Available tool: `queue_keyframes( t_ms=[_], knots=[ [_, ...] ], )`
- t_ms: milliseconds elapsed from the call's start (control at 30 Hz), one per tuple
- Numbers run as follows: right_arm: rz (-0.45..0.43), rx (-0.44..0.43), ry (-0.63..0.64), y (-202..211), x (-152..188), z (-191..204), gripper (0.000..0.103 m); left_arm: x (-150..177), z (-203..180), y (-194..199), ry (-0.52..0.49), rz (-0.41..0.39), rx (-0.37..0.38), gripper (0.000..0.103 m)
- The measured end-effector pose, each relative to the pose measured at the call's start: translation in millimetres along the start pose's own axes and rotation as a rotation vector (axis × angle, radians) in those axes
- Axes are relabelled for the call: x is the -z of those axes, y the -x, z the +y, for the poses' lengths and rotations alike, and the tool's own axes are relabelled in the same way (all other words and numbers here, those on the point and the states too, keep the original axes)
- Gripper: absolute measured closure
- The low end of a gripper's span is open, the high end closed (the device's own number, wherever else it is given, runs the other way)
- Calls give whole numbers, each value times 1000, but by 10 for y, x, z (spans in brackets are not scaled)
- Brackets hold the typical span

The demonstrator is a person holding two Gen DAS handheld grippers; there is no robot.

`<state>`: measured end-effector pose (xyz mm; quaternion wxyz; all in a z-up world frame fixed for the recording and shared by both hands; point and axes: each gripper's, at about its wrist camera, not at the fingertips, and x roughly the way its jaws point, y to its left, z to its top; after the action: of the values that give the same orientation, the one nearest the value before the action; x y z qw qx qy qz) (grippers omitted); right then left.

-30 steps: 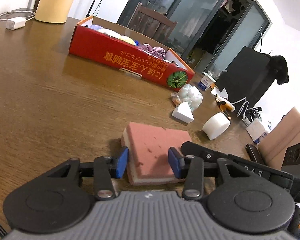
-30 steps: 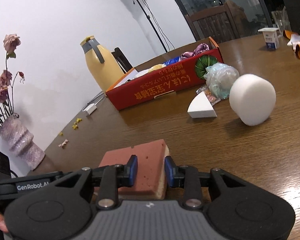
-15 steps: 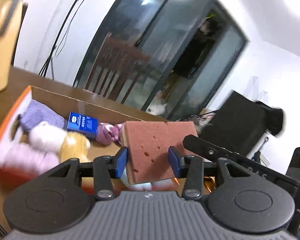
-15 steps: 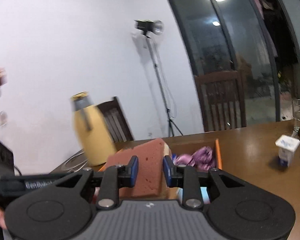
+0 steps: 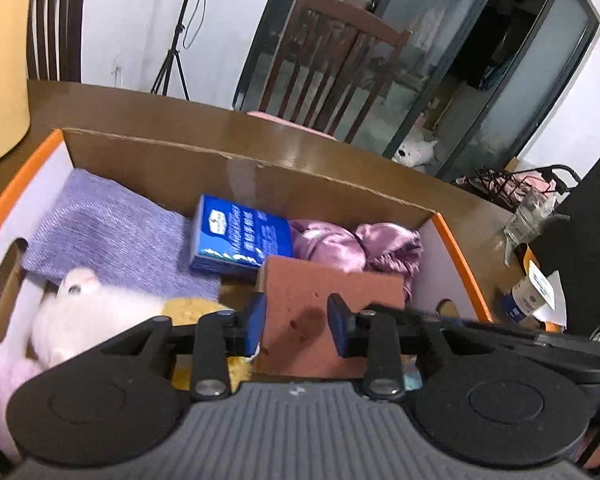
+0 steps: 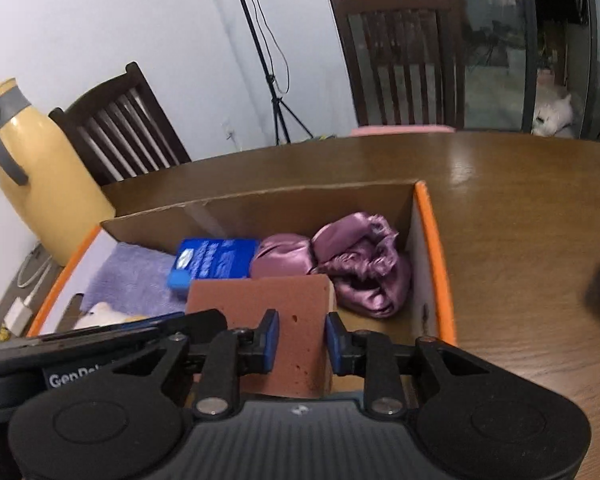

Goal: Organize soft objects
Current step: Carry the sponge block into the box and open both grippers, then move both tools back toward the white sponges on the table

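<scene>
Over the cardboard box, left wrist view: left claw pinches one side of the reddish sponge block, jaws closing a bit further, pads on both faces. Sponge hangs above the box's right half, near the blue pack and the purple satin cloth. Lilac towel, white plush toy and something yellow and fuzzy fill the left half. My read: sponge is light and squashy, dents under the pads, so a grip across the thin faces near each end works; too hard a squeeze and it bows.

Right wrist view: right claw is clamped on the same sponge block at its other side, pads pressed in, pale underlayer visible on the edge. Satin cloth sits in the box's right corner, blue pack behind the sponge. Free spot looks like the gap in front of the cloth.

Box sits on a brown wooden counter, glossy, glare patches. Yellow jug to the left, wooden chairs behind, light stand against a white wall, glass doors beyond.
</scene>
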<state>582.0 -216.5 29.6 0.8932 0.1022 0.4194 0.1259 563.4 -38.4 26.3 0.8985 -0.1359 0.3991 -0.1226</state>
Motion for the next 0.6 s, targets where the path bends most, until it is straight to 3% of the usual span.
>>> queue_keyframes(
  t_ms=[100,233,433,600],
  knots=[
    [-28,21,63,3,-17,-11,76,4,-8,103,-31,5,34,57],
    [-136,109,182,383,78,168,60,30,-139,527,-119,-102,-4,44],
    [-243,81,197,1279,101,244,57,140,-209,1348,-200,-202,-16,38],
    [-342,50,192,2027,506,241,50,608,-258,2052,-260,-313,-37,34]
  ],
)
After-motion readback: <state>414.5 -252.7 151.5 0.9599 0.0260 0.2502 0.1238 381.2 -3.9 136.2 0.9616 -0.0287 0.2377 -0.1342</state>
